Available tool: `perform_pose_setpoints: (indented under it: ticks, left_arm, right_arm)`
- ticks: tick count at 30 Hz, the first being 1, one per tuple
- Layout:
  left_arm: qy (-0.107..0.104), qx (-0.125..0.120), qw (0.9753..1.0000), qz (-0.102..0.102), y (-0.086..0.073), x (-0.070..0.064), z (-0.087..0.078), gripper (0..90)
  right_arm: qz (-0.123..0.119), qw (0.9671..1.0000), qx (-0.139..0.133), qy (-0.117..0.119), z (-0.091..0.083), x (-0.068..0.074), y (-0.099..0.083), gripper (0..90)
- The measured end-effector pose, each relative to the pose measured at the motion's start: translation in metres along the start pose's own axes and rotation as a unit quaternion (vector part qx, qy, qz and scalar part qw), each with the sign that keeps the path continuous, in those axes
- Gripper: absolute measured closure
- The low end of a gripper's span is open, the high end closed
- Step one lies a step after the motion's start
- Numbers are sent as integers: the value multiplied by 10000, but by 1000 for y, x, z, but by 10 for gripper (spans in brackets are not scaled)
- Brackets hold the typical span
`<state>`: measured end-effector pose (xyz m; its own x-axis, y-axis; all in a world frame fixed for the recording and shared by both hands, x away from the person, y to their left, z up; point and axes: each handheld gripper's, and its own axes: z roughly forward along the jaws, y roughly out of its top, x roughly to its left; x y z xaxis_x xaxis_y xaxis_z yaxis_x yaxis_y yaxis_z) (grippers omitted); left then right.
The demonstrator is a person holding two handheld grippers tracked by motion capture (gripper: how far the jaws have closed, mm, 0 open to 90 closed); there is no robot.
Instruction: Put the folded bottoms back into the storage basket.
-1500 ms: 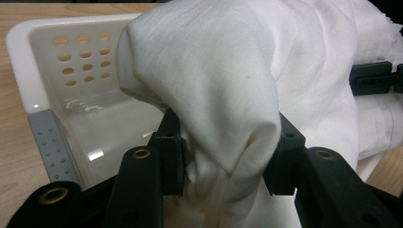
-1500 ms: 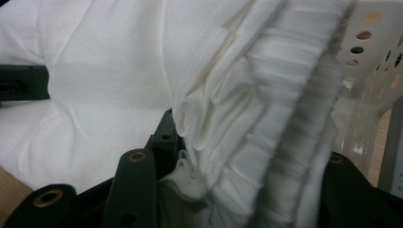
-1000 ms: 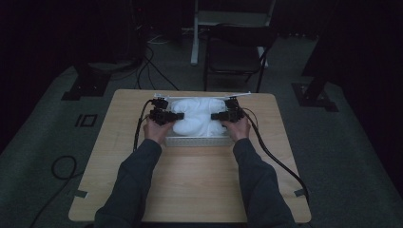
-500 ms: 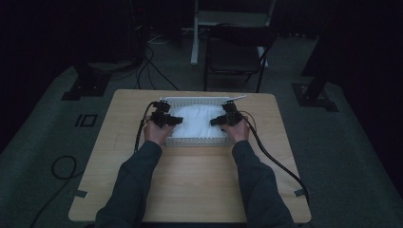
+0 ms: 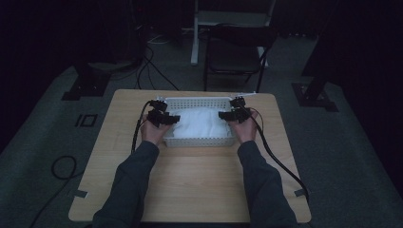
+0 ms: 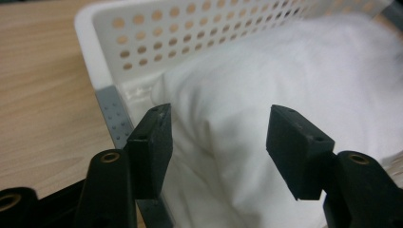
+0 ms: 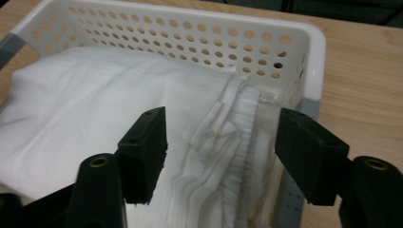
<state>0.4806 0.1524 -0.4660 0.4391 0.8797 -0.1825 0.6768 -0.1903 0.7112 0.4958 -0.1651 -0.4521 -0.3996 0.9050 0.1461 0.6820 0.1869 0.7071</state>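
- White cloth (image 5: 199, 122) lies lengthwise in the basket (image 5: 199, 141), directly between both hands.
- Left gripper (image 6: 218, 142), jaws apart, over its left end.
- Right gripper (image 7: 221, 147), jaws apart, over its folded right end.

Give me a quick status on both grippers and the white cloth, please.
Left gripper open, right gripper open, each over one end. Folded white cloth lying inside the white perforated plastic basket. Nothing in the way.

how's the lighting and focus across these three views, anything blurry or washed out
High view: dim, the floor nearly black, the table evenly lit. Left gripper view: bright, the white cloth and basket soft toward the far end. Right gripper view: cloth folds sharp, no glare.
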Motion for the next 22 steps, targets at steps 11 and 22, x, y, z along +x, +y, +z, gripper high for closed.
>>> perform_pose_setpoints:
  ticks: [11,22]
  left_arm:
    - [-107,-515,9986,65,-8,1,-39,424]
    - [-230,-867,9959,83,-32,-5,-72,424]
  right_arm:
    - [-70,9989,-341,325,-22,1,-17,433]
    - [-216,9975,-517,436,-45,3,-36,431]
